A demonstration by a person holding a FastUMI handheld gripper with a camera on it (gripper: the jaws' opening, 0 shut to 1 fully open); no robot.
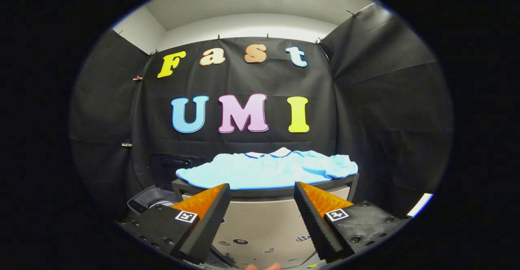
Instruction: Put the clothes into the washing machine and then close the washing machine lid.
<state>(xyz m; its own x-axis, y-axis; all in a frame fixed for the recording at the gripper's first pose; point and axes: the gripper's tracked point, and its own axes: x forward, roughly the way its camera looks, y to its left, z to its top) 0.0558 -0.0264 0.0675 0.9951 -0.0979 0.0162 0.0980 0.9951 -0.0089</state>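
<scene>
A light blue polo shirt [268,168] with a white collar lies spread flat on top of a dark-rimmed stand [268,192], beyond my fingertips. My gripper [262,188] is open, its two fingers wide apart with nothing between them, held a little short of the stand's front edge and about level with it. To the left of the stand and lower down, part of the grey washing machine [150,201] with its open top shows behind my left finger [207,217].
The stand's pale front panel [264,225] fills the gap between the fingers. Black cloth walls close in behind and on both sides. A dark box-like object [176,162] sits against the back wall, left of the shirt. A fingertip of the person's hand [264,266] shows below.
</scene>
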